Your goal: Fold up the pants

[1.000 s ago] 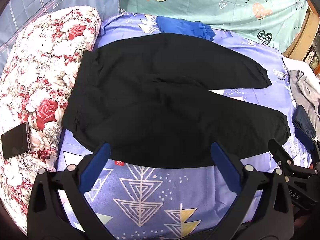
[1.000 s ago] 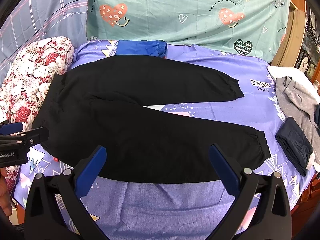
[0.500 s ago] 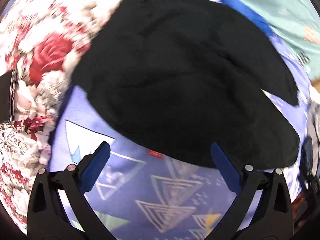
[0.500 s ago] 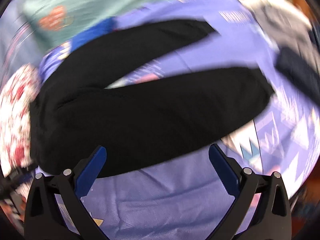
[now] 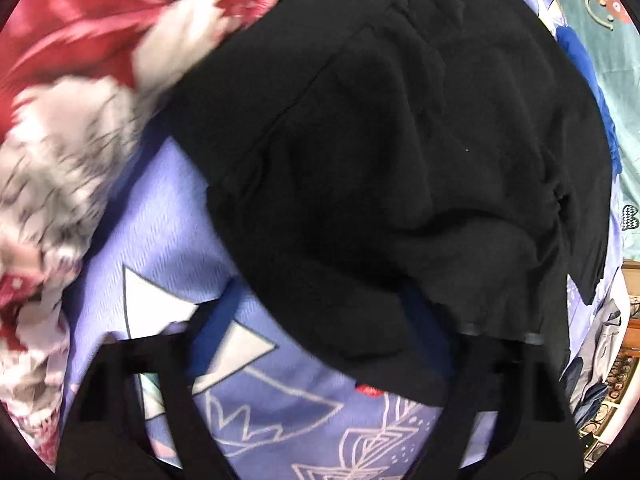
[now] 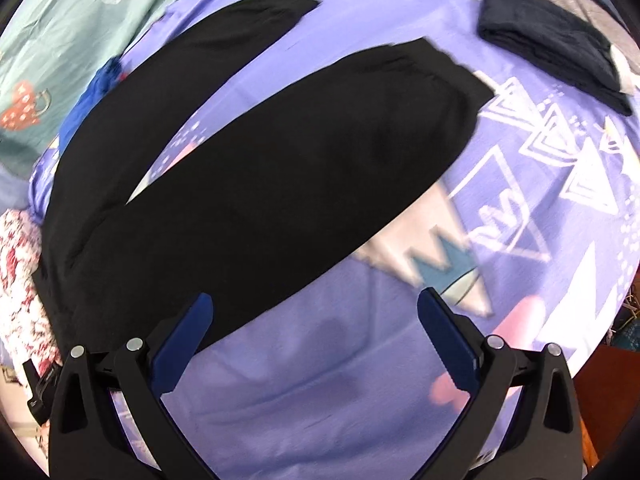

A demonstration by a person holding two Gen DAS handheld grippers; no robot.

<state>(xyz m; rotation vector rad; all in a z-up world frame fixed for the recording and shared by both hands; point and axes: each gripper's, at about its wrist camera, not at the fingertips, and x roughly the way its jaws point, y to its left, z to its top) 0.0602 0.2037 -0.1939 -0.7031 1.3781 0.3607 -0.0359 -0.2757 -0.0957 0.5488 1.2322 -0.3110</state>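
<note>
Blurring smears much of both views, so the floral quilt (image 5: pixel 60 140) at the left of the left wrist view reads only as red and white streaks, and the white lettering at the top of the right wrist view is too smeared to read. The black pants (image 6: pixel 248 184) lie spread flat on the purple bedsheet (image 6: pixel 520 184), legs parted in a V toward their cuffs, waist end toward the quilt. In the left wrist view the pants (image 5: pixel 400 160) fill the centre and their near edge drapes over the left gripper (image 5: pixel 320 336), hiding the tip of its right finger; its blue-padded fingers (image 5: pixel 212 332) stand wide apart, low over the sheet by the waist corner. A small red tag (image 5: pixel 369 390) shows at the hem, its print illegible. The right gripper (image 6: pixel 314 314) hovers near the lower leg's edge, fingers (image 6: pixel 444 340) spread wide and holding nothing. A folded dark garment (image 6: pixel 552 44) sits apart at upper right, and a blue cloth (image 6: pixel 94 92) peeks out beyond the far leg.
</note>
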